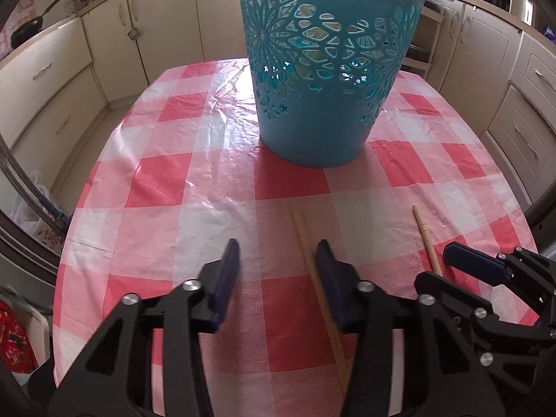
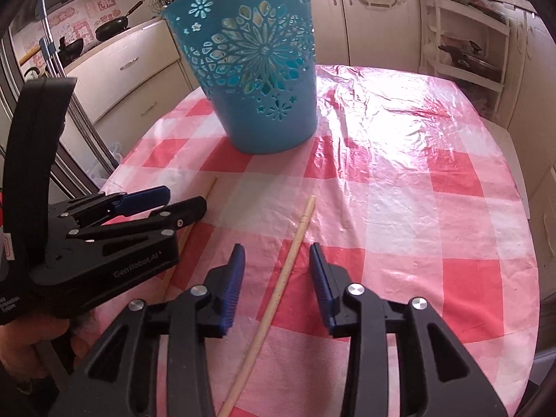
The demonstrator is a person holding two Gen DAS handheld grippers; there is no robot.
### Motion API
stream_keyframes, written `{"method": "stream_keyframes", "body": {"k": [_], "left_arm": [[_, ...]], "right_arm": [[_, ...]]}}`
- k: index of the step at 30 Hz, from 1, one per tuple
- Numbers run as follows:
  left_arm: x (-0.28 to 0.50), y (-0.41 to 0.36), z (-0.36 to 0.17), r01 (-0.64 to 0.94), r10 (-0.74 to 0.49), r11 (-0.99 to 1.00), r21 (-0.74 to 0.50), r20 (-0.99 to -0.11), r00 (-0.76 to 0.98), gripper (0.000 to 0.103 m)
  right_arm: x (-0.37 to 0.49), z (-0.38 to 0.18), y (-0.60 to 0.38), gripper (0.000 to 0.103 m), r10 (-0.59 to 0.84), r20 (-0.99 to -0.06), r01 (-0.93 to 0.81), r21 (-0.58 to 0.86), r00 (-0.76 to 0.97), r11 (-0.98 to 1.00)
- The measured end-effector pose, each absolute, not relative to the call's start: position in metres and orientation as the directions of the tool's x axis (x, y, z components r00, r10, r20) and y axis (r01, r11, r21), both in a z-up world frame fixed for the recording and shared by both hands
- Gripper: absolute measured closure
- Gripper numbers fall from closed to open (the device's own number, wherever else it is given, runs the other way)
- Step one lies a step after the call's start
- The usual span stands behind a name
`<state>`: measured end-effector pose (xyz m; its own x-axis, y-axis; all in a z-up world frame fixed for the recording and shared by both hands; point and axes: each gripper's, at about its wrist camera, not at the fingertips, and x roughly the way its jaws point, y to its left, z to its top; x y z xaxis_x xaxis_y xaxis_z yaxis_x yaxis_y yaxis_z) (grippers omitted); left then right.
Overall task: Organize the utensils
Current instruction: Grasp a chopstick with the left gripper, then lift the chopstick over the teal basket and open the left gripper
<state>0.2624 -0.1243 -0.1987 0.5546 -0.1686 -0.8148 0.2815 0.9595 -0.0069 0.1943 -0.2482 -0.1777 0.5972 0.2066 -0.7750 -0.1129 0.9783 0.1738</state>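
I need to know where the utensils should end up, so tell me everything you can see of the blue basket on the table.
The blue basket is a round, tapered plastic bin, wider at its open rim than at its solid base. Flower, star and petal cut-outs pierce its upper wall. It stands upright on the red-and-white checked tablecloth, beyond both chopsticks. Nothing else touches it; its contents cannot be seen.

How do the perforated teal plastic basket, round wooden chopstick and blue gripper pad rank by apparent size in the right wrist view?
1. Perforated teal plastic basket
2. Round wooden chopstick
3. Blue gripper pad, though nearness to the camera enlarges it.
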Motion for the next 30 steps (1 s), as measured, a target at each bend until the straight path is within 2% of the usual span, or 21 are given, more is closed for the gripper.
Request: {"method": "stream_keyframes", "body": {"k": [2,3,5,7,12,18,24,30], "left_arm": [[0.264,-0.122,-0.196,0.301,-0.199,0.953,-0.035,-0.822,0.534,0.094],[0.266,-0.121,-0.196,0.305,-0.215,0.951,-0.054,-0.826,0.521,0.097],[0.268,-0.114,-0.196,0.301,-0.244,0.948,-0.099,-0.835,0.494,0.098],[0.268,-0.103,-0.196,0.282,-0.267,0.949,-0.142,-0.836,0.479,0.099],[0.263,-0.075,-0.187,0.242,-0.312,0.946,-0.216,-0.811,0.496,0.099],[0.252,-0.043,-0.152,0.226,-0.375,0.927,-0.299,-0.745,0.552,0.099],[0.239,-0.007,-0.091,0.249,-0.450,0.887,-0.388,-0.612,0.650,0.099],[0.245,0.002,-0.025,0.300,-0.495,0.852,-0.428,-0.474,0.729,0.099]], "right_arm": [[0.196,-0.178,-0.241,0.065,0.175,-0.782,-0.127,0.123,0.598,0.984],[0.196,-0.178,-0.241,0.069,0.165,-0.784,-0.129,0.109,0.598,0.986],[0.197,-0.178,-0.241,0.088,0.140,-0.790,-0.128,0.079,0.596,0.989],[0.199,-0.178,-0.248,0.095,0.155,-0.801,-0.121,0.104,0.578,0.987],[0.205,-0.177,-0.258,0.095,0.131,-0.820,-0.093,0.095,0.557,0.991],[0.209,-0.177,-0.244,0.095,0.122,-0.824,-0.157,0.040,0.554,0.987],[0.203,-0.180,-0.251,0.095,0.159,-0.794,-0.149,0.087,0.587,0.985],[0.202,-0.180,-0.250,0.095,0.163,-0.788,-0.145,0.095,0.593,0.985]]}}
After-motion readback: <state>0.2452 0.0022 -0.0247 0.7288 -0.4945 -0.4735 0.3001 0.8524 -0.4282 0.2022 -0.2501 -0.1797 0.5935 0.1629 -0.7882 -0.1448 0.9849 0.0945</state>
